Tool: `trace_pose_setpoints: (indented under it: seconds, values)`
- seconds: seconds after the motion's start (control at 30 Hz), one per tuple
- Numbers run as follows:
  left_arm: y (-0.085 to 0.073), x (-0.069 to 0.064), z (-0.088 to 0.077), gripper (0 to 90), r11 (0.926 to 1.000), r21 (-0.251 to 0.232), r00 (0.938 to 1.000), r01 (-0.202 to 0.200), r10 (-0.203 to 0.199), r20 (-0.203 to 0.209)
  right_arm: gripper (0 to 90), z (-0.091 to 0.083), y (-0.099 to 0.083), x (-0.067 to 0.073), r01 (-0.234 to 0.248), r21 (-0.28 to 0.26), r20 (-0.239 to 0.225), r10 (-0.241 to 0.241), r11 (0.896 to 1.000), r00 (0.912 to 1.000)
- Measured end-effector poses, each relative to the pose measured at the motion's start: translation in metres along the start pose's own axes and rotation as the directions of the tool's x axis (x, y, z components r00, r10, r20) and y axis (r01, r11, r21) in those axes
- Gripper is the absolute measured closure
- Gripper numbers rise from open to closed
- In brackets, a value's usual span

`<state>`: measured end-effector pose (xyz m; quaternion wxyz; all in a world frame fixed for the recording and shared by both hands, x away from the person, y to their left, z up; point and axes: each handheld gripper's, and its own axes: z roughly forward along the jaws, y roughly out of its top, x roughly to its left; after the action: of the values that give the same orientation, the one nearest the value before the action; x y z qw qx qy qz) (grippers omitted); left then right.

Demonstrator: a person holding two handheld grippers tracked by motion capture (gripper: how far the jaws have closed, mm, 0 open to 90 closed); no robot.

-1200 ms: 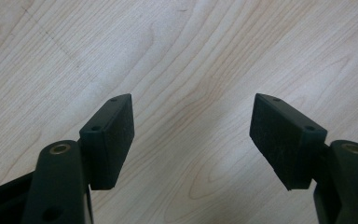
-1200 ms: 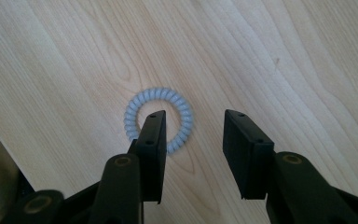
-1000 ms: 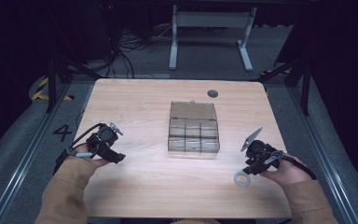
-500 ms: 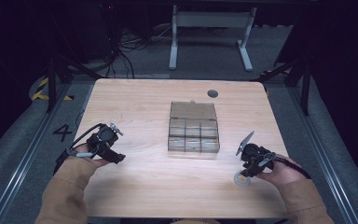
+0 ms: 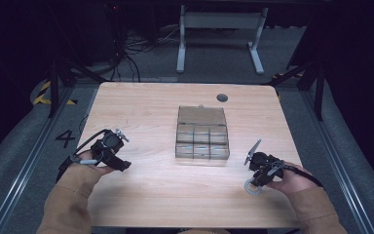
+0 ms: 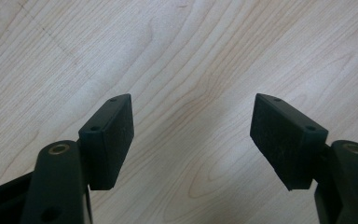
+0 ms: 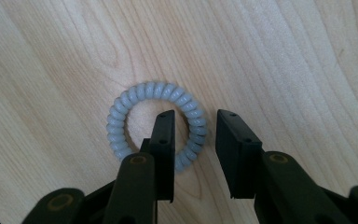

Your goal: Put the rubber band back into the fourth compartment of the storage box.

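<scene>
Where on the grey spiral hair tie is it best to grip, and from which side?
Grip the coil band of the grey spiral hair tie from above, one jaw inside the hole, one outside. It lies flat on the table, so the sides offer little. The right hand-held gripper already straddles its near-right arc, jaws apart.

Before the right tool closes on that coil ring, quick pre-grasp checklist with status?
1. Right tool straddles the rim of the coil ring, one jaw inside the hole, one outside: ok.
2. Jaws not yet shut, gap enough for the rim: ok.
3. Ring lies flat on the table, nothing on it: ok.
4. Left tool open, empty, away from the ring: ok.
5. Compartment box apart from the ring: ok.
6. Jaw tips low enough to catch the rim: cannot tell.
</scene>
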<state>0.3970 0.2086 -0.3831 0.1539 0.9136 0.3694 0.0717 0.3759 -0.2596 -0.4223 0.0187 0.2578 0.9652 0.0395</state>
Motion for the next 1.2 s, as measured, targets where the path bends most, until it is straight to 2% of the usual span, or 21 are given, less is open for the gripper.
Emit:
trace_pose_setpoints:
  seconds: [0.1,0.37,0.73,0.87,1.2]
  values:
    - [0.001,0.000,0.000,30.9,0.9999,0.002,0.9999,-0.012,0.012,-0.003,70.3,0.001,0.001,0.001,-0.001,0.004,0.007,0.001,1.000,1.0000]
    - [-0.001,0.000,-0.001,30.8,1.0000,-0.003,1.0000,-0.001,0.001,-0.001,77.7,0.003,0.001,0.001,0.001,0.010,0.011,-0.001,1.000,0.9999]
    - [0.000,0.000,0.000,30.6,1.0000,0.001,1.0000,-0.006,0.006,-0.005,82.2,0.003,0.002,0.002,0.004,0.017,0.001,-0.004,1.000,1.0000]
    - [0.000,0.001,0.000,30.6,1.0000,0.002,1.0000,-0.007,0.007,-0.005,82.4,-0.001,0.001,-0.001,0.000,-0.003,-0.023,0.000,1.000,0.9997]
    - [0.000,0.000,0.000,30.7,1.0000,0.004,0.9999,-0.008,0.008,-0.007,82.3,-0.017,-0.006,-0.003,-0.031,-0.072,-0.024,0.030,0.997,0.9993]
